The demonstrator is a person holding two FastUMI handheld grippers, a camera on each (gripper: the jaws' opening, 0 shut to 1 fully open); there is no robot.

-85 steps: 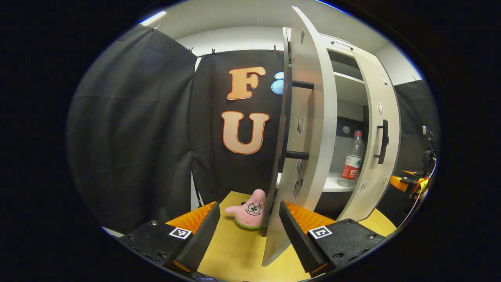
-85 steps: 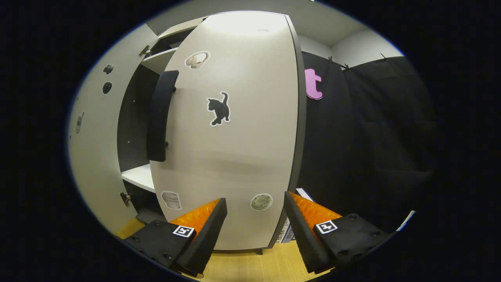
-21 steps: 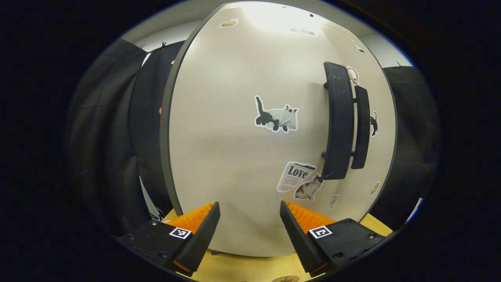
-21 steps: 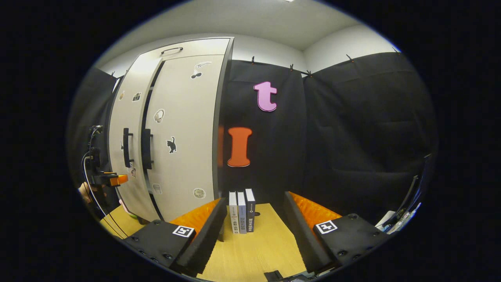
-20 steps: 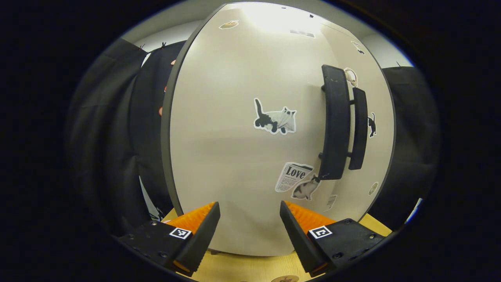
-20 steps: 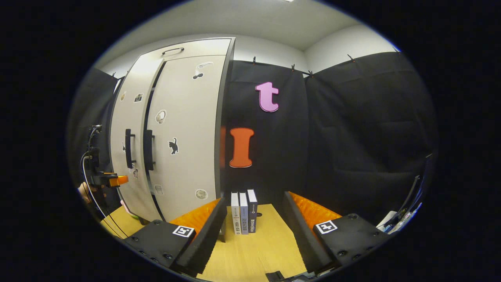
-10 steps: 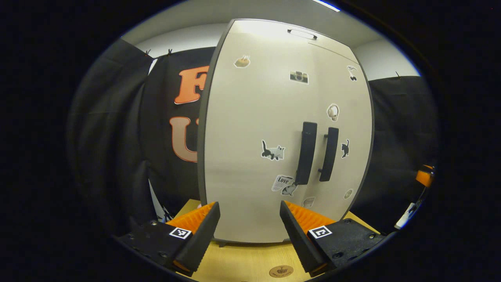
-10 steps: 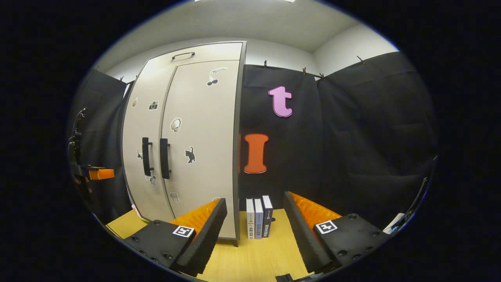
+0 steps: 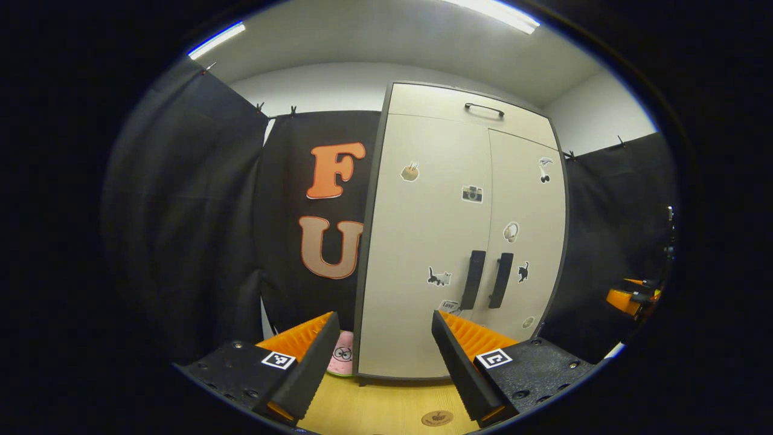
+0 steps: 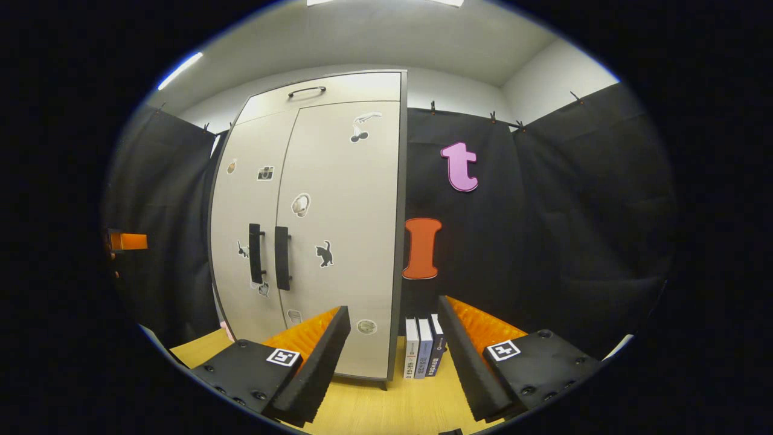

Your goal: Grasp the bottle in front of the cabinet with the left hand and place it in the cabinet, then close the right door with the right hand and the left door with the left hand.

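Before one cabinet (image 9: 423, 241) with two closed doors, left gripper (image 9: 385, 356) and right gripper (image 10: 394, 356), both agape, empty.

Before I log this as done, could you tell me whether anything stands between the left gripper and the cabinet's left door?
Nothing visible does. The left gripper is open and empty, facing the left door across bare tabletop. That door and the right door both look shut.

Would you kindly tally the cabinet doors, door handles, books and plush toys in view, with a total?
Doors: 2 (left door, right door)
Handles: 2 (left handle, right handle)
Books: 3 (books)
Plush toys: 1 (plush)
Total: 8
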